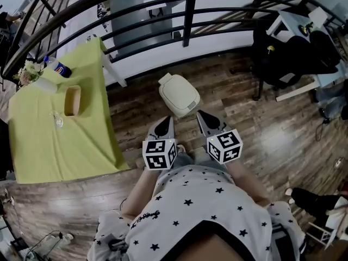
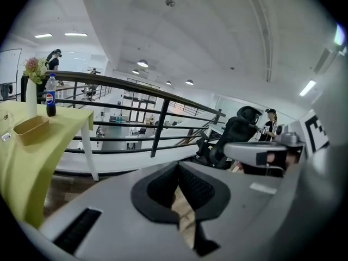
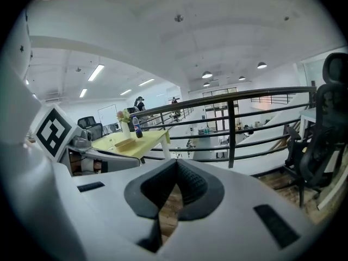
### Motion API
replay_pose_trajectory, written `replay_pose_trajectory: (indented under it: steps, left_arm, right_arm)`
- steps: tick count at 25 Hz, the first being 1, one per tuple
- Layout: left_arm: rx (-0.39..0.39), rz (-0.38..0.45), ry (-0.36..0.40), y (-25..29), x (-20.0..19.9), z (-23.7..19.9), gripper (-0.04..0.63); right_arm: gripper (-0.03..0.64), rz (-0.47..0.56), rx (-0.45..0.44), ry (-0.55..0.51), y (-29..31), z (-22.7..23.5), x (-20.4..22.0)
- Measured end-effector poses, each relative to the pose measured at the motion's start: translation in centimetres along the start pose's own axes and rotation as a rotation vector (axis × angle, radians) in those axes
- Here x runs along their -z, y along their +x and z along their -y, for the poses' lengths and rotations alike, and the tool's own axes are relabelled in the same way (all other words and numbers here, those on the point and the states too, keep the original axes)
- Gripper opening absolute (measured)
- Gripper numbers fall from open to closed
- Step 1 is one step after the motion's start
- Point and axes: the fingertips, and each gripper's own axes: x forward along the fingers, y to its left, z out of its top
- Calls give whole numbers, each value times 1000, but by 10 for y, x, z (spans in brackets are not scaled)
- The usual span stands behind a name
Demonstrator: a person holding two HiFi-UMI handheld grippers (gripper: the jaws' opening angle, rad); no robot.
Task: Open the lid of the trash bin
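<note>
The white trash bin (image 1: pixel 178 94) stands on the wooden floor just ahead of me, its lid down. My left gripper (image 1: pixel 165 125) and right gripper (image 1: pixel 206 121) are held side by side just short of the bin, not touching it. Both are shut with nothing between the jaws. In the left gripper view the left gripper (image 2: pixel 178 165) points level towards the railing, and the bin is out of sight. The right gripper (image 3: pixel 176 162) likewise looks over the bin at the railing.
A yellow-clothed table (image 1: pixel 54 135) at the left carries a bottle (image 1: pixel 58 67), a wooden tray (image 1: pixel 72 100) and flowers (image 1: pixel 30 69). A black railing (image 1: pixel 187 10) runs behind the bin. A black office chair (image 1: pixel 283 53) and a white desk (image 1: pixel 296 26) stand at the right.
</note>
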Motion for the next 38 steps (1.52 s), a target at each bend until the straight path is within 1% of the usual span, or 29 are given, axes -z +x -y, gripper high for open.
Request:
replay_pose_trajectory:
  steps: [9,12,17,20,25,31,38]
  left_arm:
    - [7,-48,-31,29,17,-12,8]
    - [-1,-55,-44,42,19,-14,8]
    - [-23,-68,-74,67,21,-22,8]
    - [-29,-84,-72,85,23,-26,8]
    - [-45,-114,-79,115,33,-37,8]
    - [-64,-171,-102,148,55,-49,8]
    - [-82,-220,-132,182,82,-58,8]
  right_arm:
    - [-6,-63,38,22,13,25,25]
    - [-6,-71,31,37,23,37,31]
    - [-6,-79,5,2,46,57,36]
    - [-6,-98,2,10,64,72,44]
    - [-6,-141,-1,16,95,98,68]
    - [-6,-191,6,48,128,127,101]
    - [-6,-264,3,71,162,154,148]
